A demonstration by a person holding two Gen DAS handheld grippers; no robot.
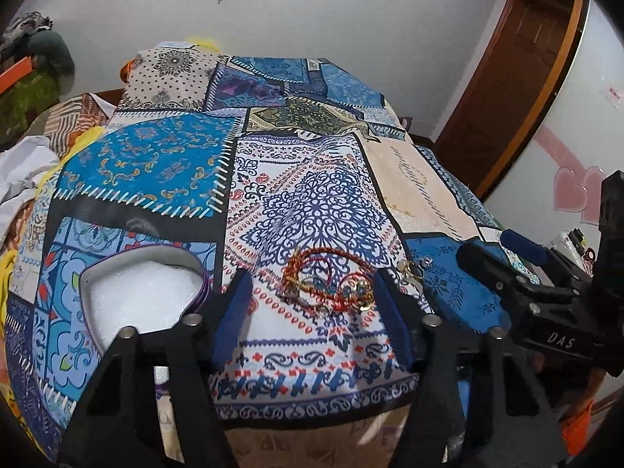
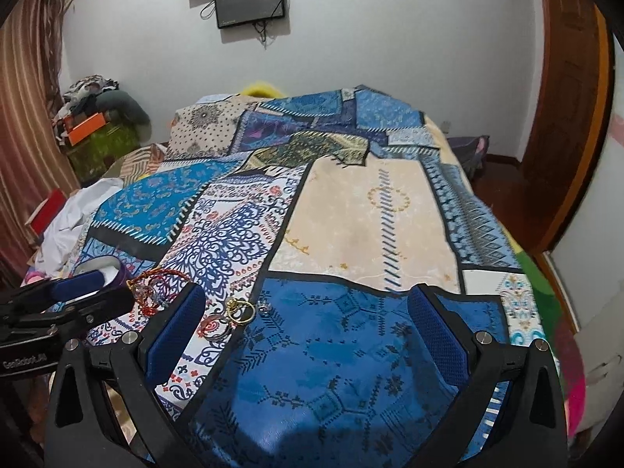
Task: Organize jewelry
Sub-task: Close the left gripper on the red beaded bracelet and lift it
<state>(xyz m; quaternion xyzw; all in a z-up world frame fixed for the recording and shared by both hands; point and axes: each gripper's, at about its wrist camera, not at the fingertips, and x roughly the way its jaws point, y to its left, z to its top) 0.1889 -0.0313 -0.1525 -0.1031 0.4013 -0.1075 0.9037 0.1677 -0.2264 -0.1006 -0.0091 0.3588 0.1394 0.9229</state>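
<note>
1. We see the tangle of red-cord bracelets with blue beads and gold rings (image 1: 325,284) lying on the patchwork-covered bed (image 1: 312,195), just right of the purple-rimmed, white-lined jewelry box (image 1: 140,292).
2. Our left gripper (image 1: 310,312) hangs over that tangle, fingers spread wide and holding nothing.
3. Our right gripper (image 2: 306,335) is likewise wide and holding nothing, with the loose gold and silver rings (image 2: 234,318) farther right of the box.
4. We judge the cords light, limp and snag-prone; pinching one bead cluster seems safest.

Spread left claw (image 1: 312,304) around red bracelets (image 1: 325,282), beside jewelry box (image 1: 142,296).
</note>
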